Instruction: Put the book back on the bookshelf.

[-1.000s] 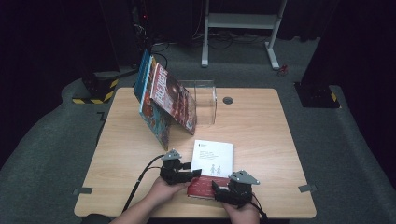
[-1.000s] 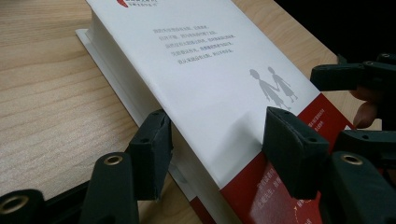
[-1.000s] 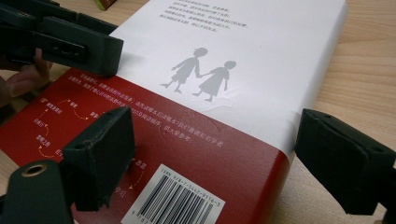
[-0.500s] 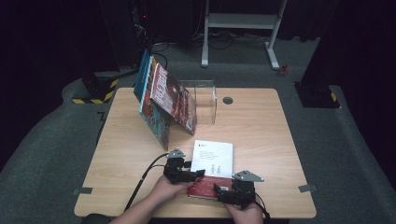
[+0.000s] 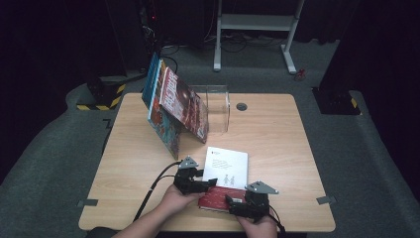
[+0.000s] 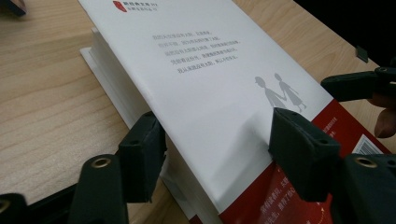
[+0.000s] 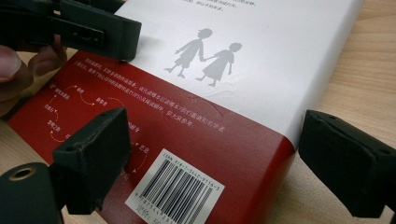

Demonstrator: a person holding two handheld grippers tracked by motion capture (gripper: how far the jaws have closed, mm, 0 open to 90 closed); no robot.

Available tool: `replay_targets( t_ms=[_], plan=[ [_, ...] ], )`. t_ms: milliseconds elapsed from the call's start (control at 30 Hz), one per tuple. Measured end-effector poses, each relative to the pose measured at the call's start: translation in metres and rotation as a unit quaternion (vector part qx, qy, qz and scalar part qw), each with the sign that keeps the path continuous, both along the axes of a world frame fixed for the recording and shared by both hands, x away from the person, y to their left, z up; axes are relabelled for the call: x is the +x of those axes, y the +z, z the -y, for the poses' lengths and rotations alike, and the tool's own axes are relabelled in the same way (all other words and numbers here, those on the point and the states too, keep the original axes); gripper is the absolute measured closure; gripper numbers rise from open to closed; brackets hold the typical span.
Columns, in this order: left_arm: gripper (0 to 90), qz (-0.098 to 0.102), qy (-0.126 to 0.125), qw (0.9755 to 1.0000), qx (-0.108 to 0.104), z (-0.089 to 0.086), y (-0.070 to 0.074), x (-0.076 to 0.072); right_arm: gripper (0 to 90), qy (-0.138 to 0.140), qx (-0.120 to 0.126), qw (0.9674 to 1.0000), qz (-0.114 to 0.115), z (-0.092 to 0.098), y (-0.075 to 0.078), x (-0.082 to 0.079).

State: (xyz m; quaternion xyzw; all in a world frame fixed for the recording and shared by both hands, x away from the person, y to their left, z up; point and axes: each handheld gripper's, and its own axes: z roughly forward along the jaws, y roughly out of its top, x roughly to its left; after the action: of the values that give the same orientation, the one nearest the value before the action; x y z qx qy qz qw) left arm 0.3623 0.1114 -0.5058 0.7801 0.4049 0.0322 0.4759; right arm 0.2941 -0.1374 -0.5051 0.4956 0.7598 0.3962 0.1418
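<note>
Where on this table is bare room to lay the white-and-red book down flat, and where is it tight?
The right half of the table is bare wood, from the white-and-red book out to the right edge, with a small round grommet near the back. The front-left wood below the leaning books is also free. The back-left is crowded: leaning books against the clear stand.

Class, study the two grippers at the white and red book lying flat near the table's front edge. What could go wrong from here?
1. The left gripper straddles the book at its page edge; closing there could crease the cover.
2. The right gripper stands open over the red band, so a lift might be one-sided and the book may sag.
3. The leaning books could topple if bumped.
</note>
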Motion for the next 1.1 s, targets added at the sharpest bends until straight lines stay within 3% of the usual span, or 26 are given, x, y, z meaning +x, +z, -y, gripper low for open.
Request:
replay_targets(
  t_ms=[333, 467, 633, 867, 1100],
  plan=[
    [50.1, 0.027, -0.007, 0.9994, -0.020, -0.006, 0.007, -0.003, 10.8, 0.002, 0.002, 0.9999, 0.017, 0.000, 0.003, -0.002],
    [51.8, 0.050, -0.012, 0.9983, -0.027, -0.006, 0.009, -0.005, 11.9, 0.004, 0.008, 0.9997, 0.021, 0.001, 0.005, -0.003],
    [52.2, 0.060, -0.013, 0.9977, -0.029, -0.006, 0.009, -0.007, 11.7, 0.007, 0.010, 0.9997, 0.022, 0.002, 0.005, -0.003],
    [53.4, 0.091, -0.017, 0.9953, -0.030, -0.005, 0.013, -0.011, 11.7, 0.008, 0.016, 0.9993, 0.032, 0.004, 0.006, -0.004],
    [54.2, 0.101, -0.025, 0.9942, -0.027, -0.004, 0.016, -0.013, 10.9, 0.015, 0.017, 0.9990, 0.038, 0.004, 0.008, -0.007]
  ],
)
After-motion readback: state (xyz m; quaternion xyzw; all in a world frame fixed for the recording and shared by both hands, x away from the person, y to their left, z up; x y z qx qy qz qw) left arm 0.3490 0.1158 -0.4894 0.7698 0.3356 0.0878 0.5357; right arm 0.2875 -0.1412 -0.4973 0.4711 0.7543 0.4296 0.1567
